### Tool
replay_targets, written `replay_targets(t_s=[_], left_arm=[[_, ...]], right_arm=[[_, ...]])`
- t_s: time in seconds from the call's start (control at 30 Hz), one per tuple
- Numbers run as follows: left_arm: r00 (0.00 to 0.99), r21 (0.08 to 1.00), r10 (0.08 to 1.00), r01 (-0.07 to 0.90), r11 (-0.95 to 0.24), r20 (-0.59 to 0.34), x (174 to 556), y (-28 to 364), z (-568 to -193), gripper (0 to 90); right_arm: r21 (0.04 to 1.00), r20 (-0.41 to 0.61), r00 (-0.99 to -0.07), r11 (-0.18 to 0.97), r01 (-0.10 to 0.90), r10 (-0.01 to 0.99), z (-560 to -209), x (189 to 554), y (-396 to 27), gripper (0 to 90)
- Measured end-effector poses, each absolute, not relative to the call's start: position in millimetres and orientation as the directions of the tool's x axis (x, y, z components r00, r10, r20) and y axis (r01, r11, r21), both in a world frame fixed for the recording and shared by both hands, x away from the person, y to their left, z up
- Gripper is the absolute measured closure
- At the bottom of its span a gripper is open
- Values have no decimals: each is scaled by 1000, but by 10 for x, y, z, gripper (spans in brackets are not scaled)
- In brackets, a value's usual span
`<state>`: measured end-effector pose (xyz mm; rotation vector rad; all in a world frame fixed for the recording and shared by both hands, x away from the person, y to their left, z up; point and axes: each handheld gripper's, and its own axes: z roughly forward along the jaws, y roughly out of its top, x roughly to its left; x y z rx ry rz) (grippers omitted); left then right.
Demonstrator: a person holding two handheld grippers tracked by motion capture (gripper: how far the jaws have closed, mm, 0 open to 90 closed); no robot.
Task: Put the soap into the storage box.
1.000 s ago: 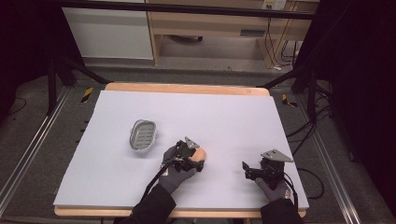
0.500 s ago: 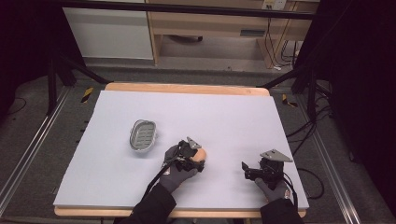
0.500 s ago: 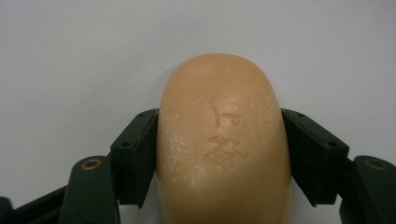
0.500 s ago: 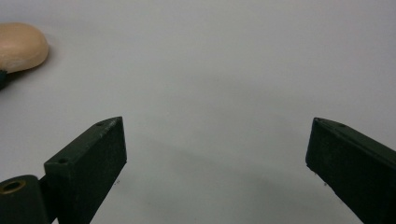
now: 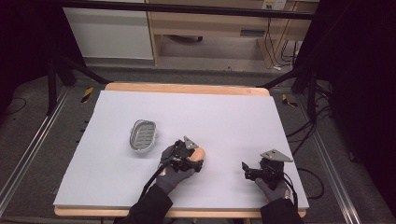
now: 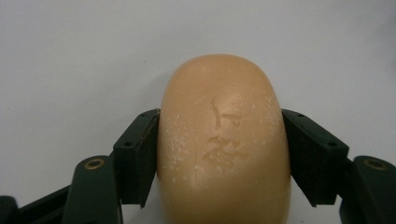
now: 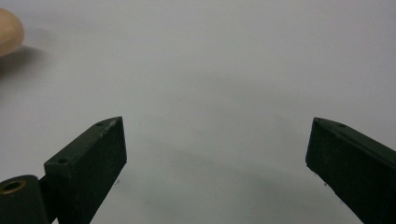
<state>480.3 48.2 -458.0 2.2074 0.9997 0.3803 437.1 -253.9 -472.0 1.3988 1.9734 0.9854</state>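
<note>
High view: my left hand [image 5: 173, 173], gloved, reaches forward over the near middle of the white table [image 5: 224, 116], its forearm entering from the bottom edge; my left gripper [image 5: 194, 158] is clamped on the tan soap bar [image 5: 198, 153]. The grey soap dish [image 5: 142, 135] lies near, up and to the left, apart from the bar. My right hand [image 5: 273, 189] rests low at the near right, my right gripper [image 5: 246, 170] pointing left towards the bar.

Left gripper view: both jaws press the flanks of the soap bar [image 6: 224, 144], which lies lengthwise between them over the table.

Right gripper view: my jaws stand wide apart over bare table, holding nothing; the soap bar [image 7: 9, 30] shows at the upper left corner.
</note>
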Motion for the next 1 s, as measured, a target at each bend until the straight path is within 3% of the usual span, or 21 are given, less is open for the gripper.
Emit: replay_targets(t_s=[1.0], left_arm=[[642,725,767,534,-436,-11,4590,1266,-4205,319]], right_arm=[[800,-7,-324,199,566,946,-4720,4370,-2536,54]])
